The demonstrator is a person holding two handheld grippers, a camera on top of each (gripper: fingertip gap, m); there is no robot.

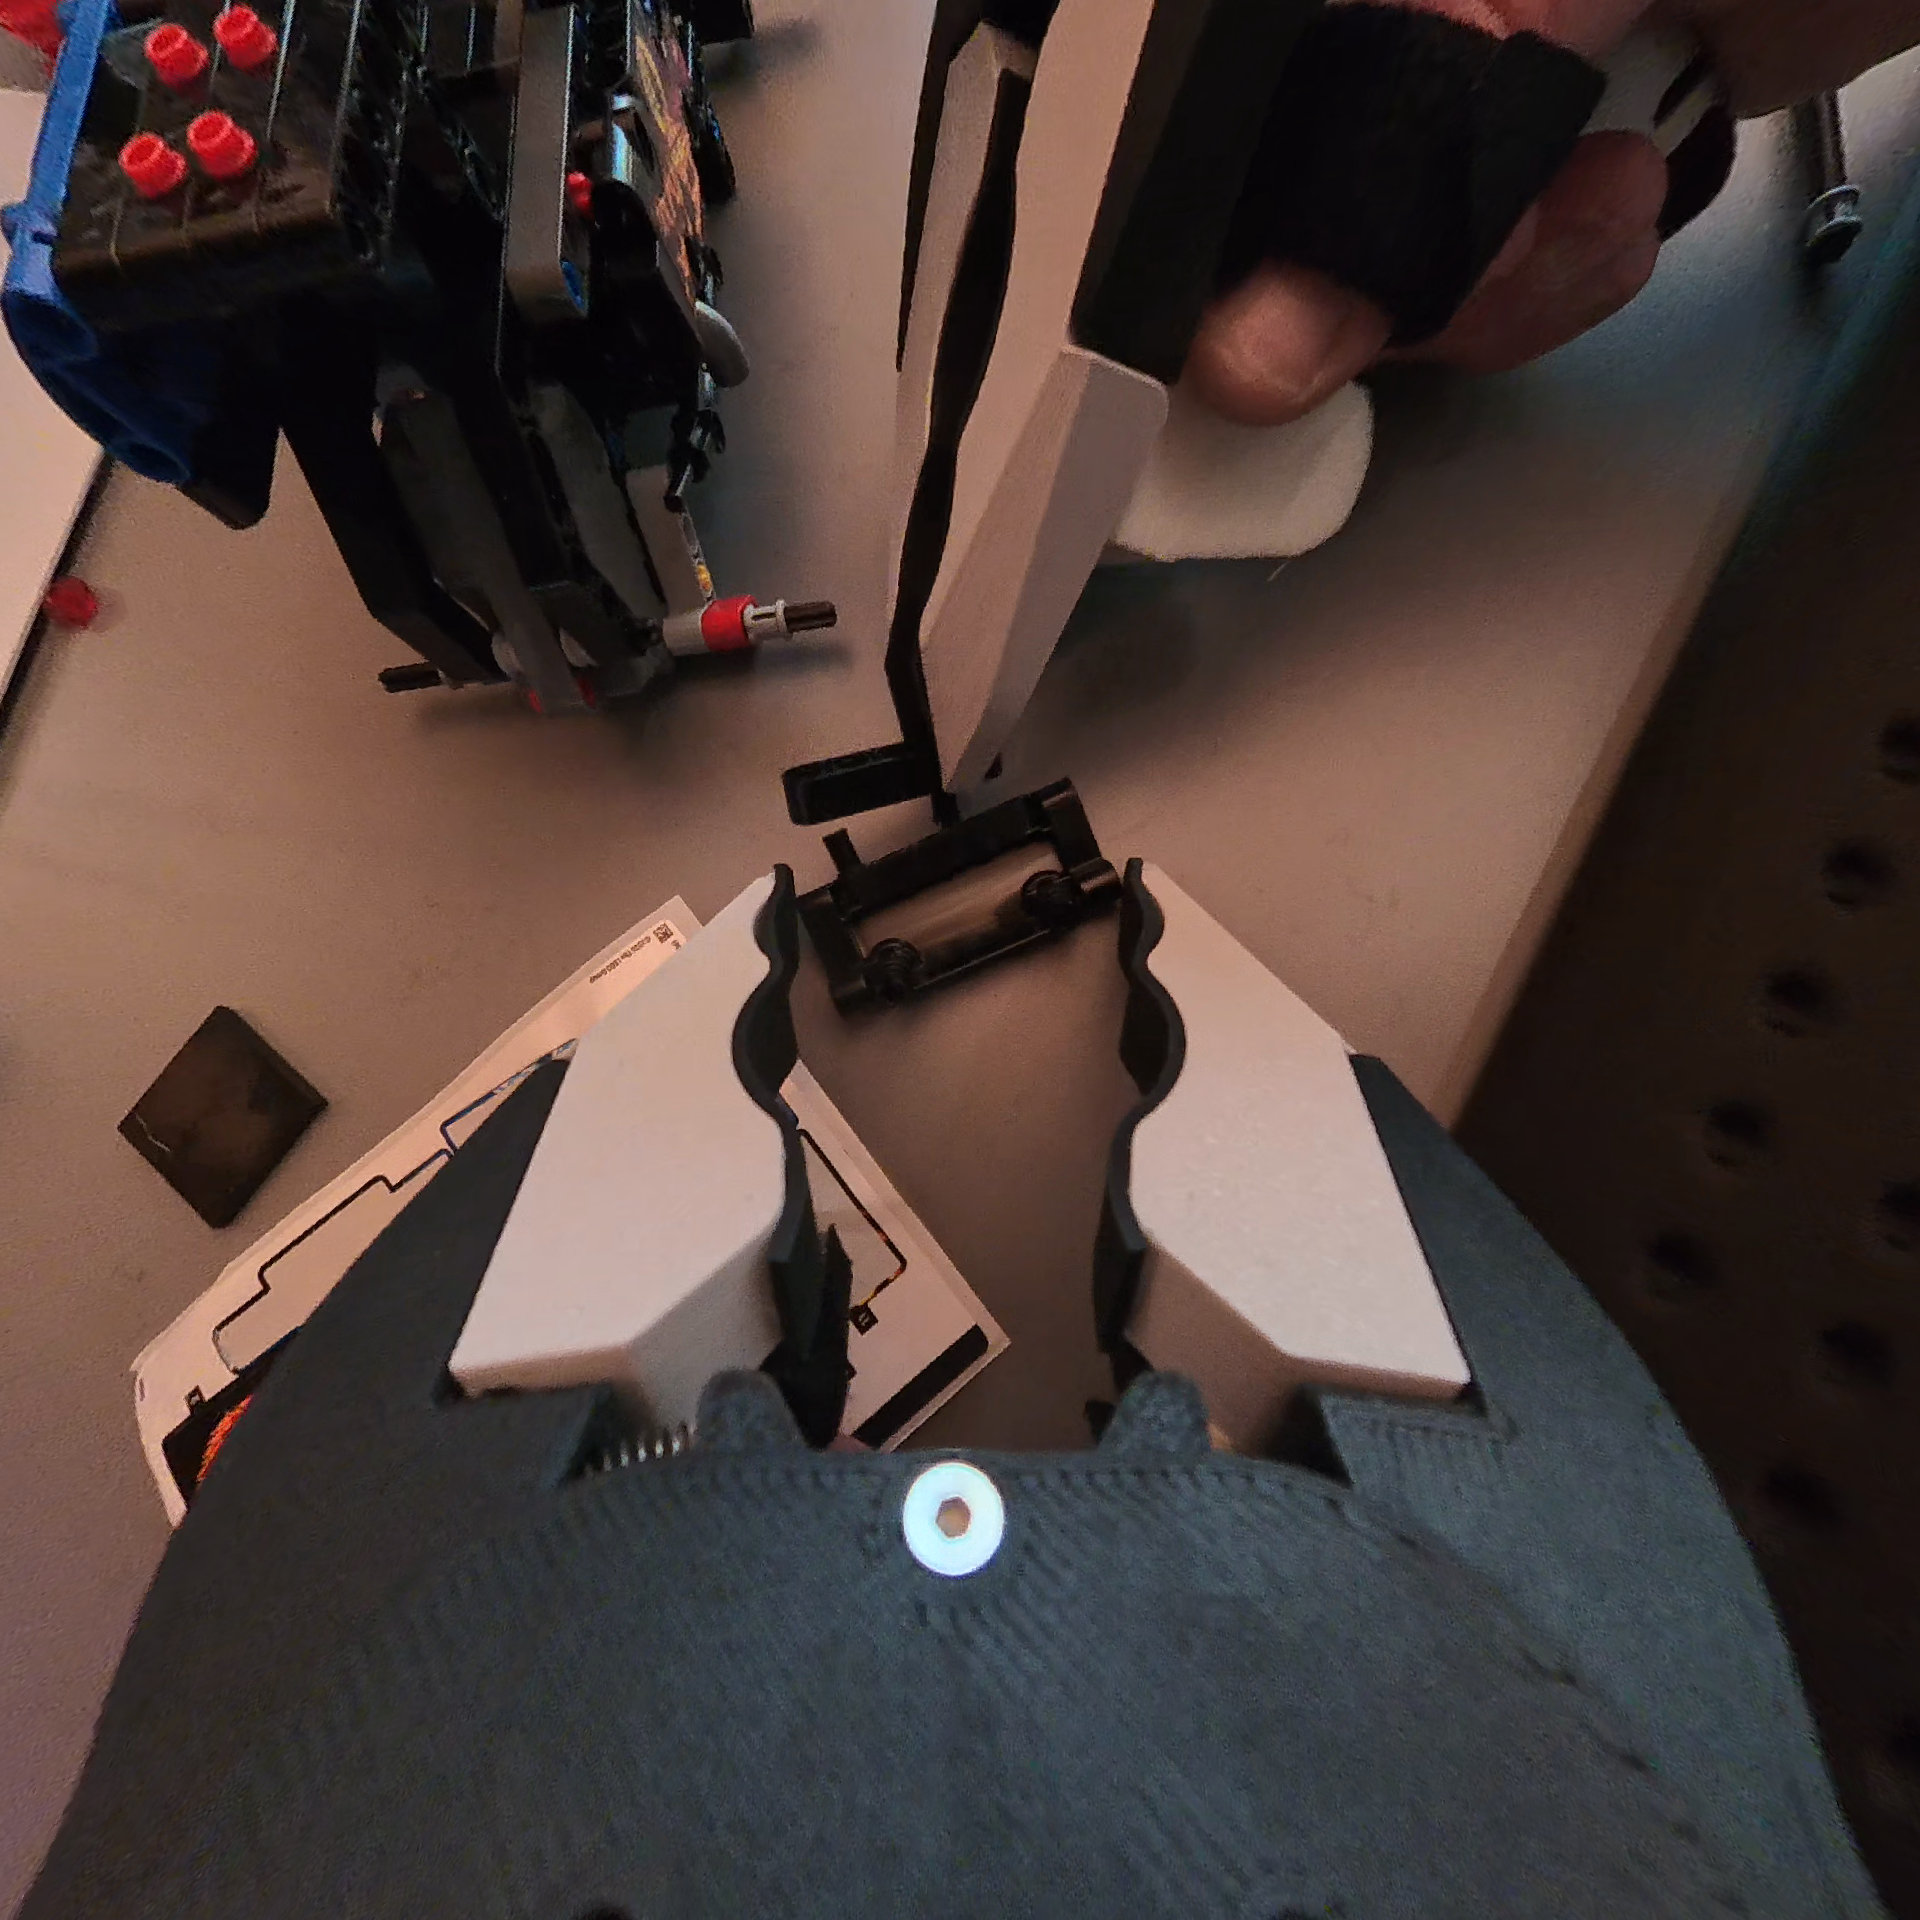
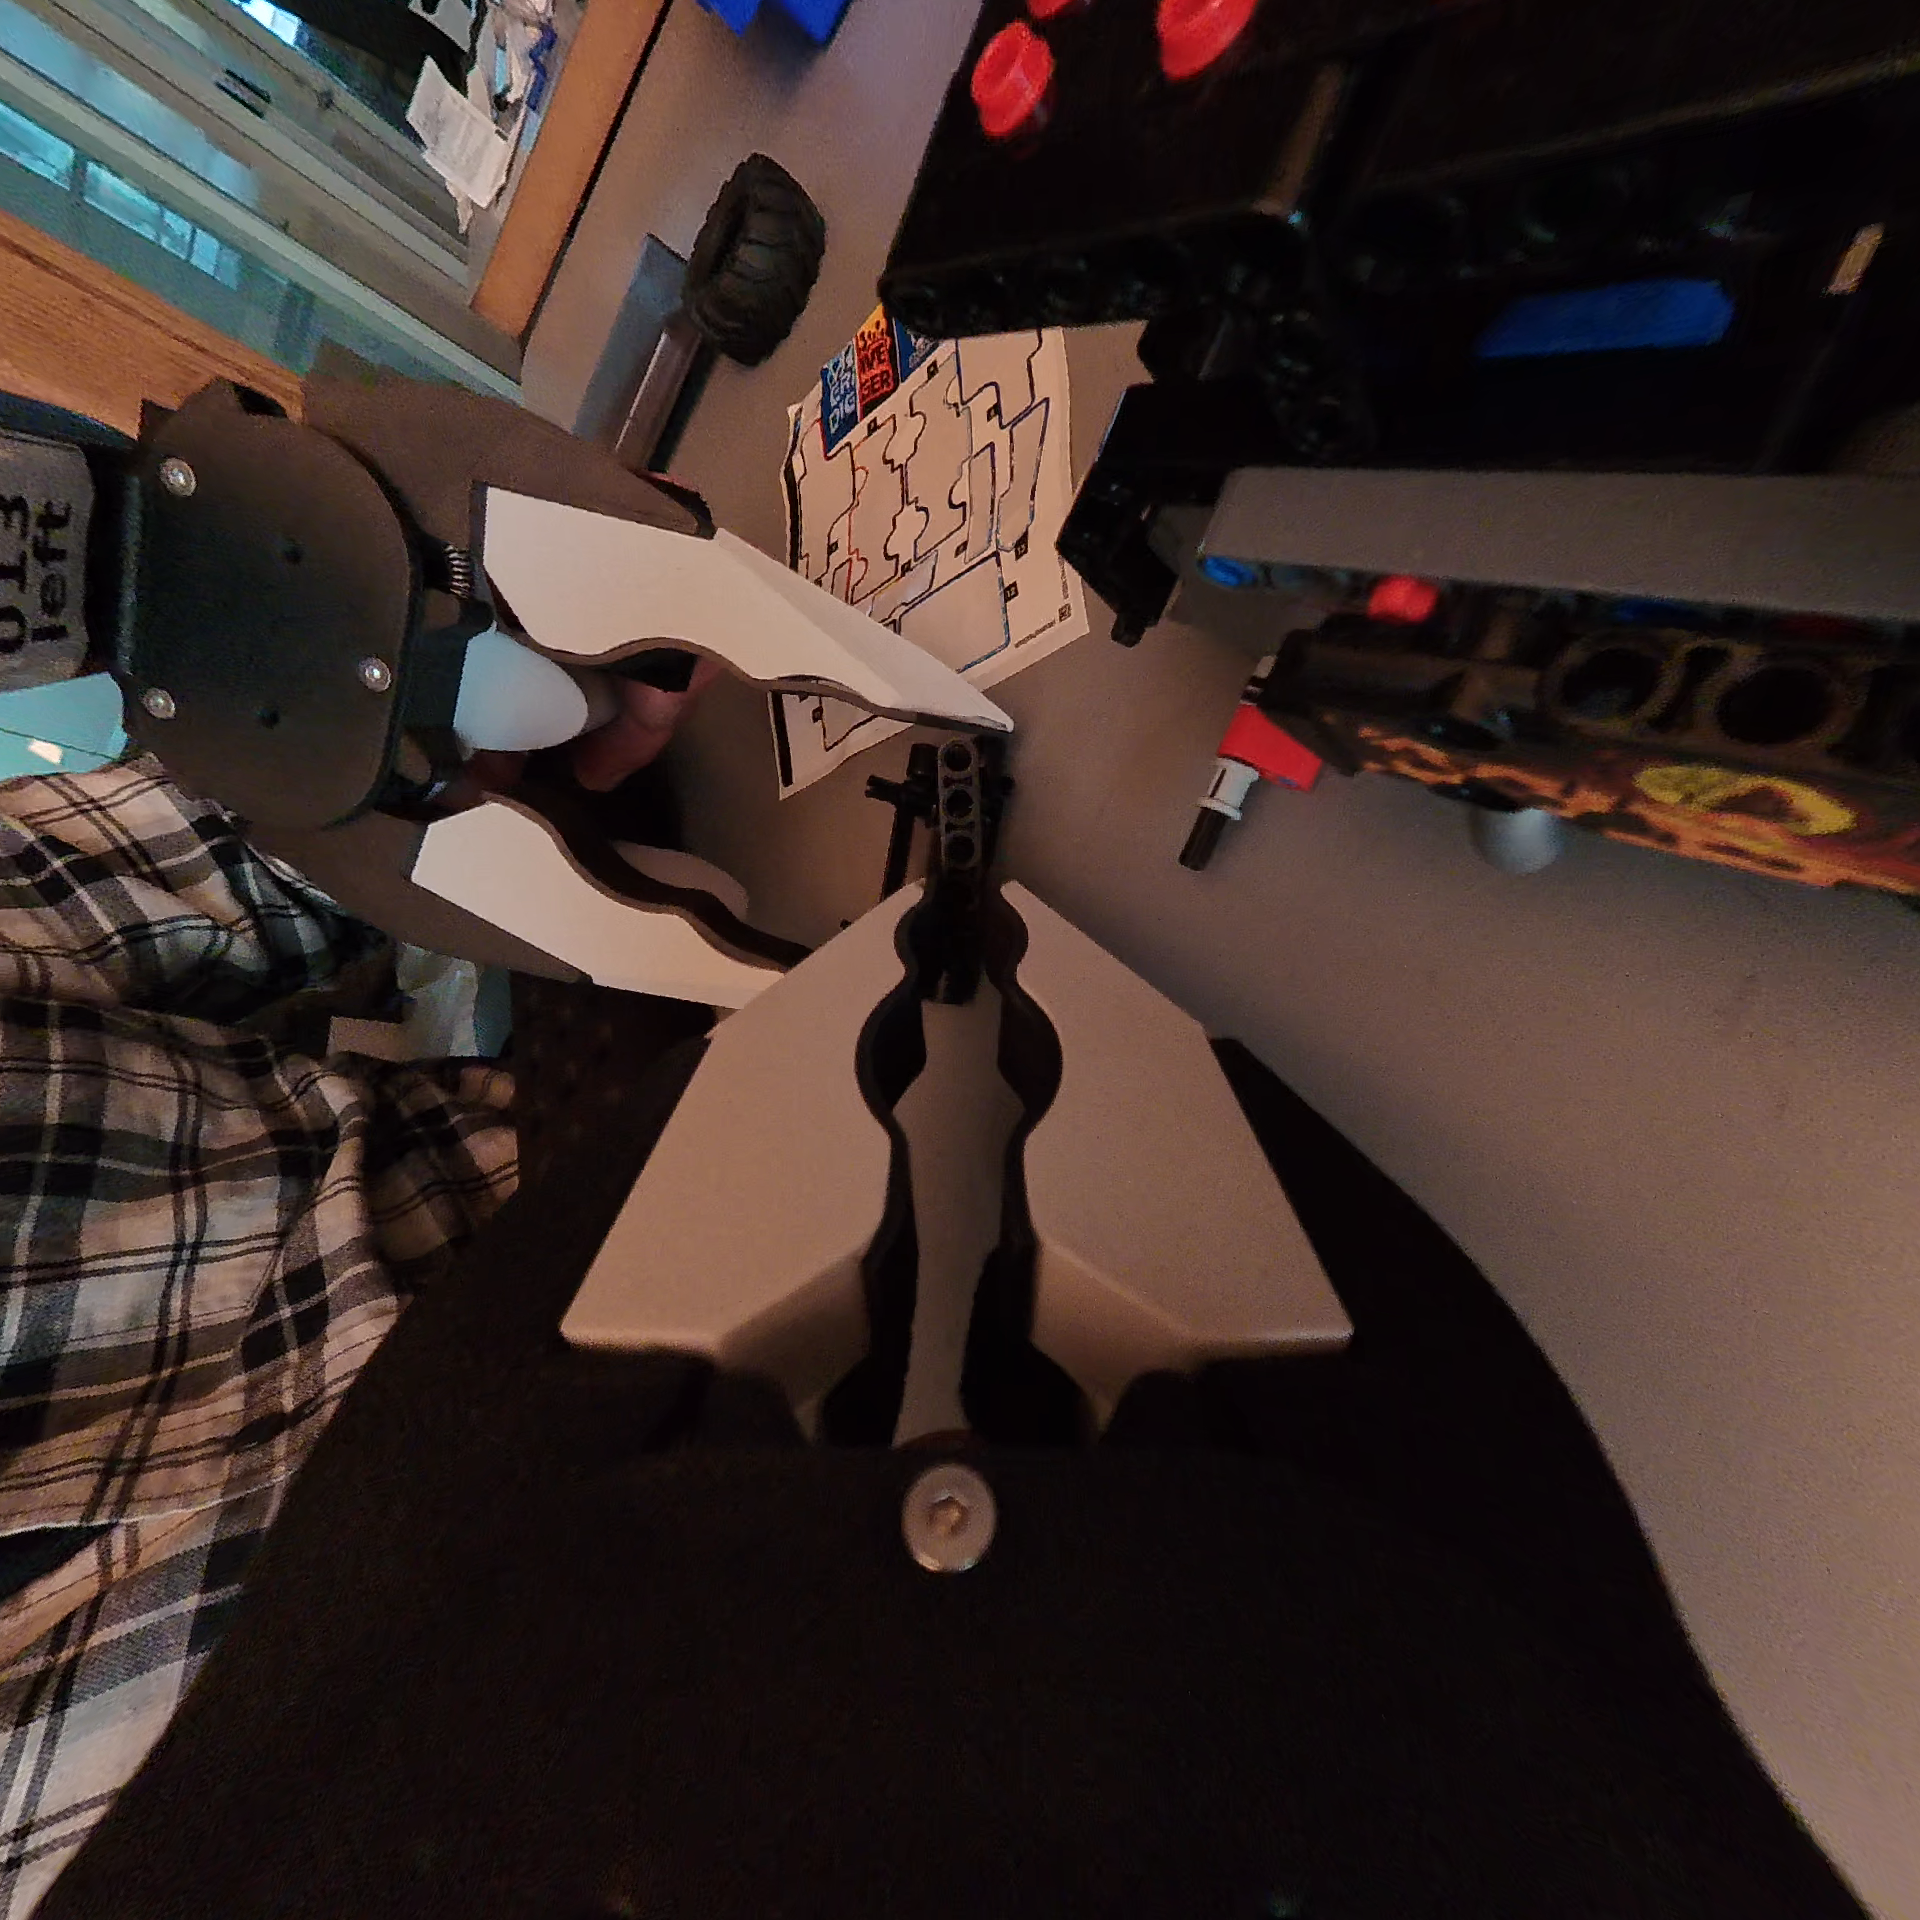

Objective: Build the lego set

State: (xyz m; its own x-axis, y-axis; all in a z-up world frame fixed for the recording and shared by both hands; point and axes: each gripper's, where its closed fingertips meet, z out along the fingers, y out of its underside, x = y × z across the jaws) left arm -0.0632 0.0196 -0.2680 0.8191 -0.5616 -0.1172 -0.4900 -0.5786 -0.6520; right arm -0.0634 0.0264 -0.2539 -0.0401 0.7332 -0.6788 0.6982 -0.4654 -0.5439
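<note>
Your left gripper (image 1: 956, 883) has its jaws spread wide, and a small black Technic frame assembly (image 1: 961, 904) sits in the gap at their tips, at the centre of the left wrist view; whether either tip touches it is hard to tell. Your right gripper (image 2: 951, 904) is clamped on that same black piece, its pads pinching a black holed beam that sticks up from between them at the centre of the right wrist view. In the left wrist view it comes down from the upper right onto the far edge of the frame.

Lower left in the left wrist view, a white sticker sheet (image 1: 582, 1039) lies flat on the grey table (image 1: 312, 831), partly under your left finger, with a dark square tile (image 1: 221, 1114) beside it. Upper left stands the partly built black truck model (image 1: 468, 312), with red studs, blue parts and a red-collared axle jutting out low. In the right wrist view a loose black tyre (image 2: 756, 255) lies toward the top, above the sticker sheet.
</note>
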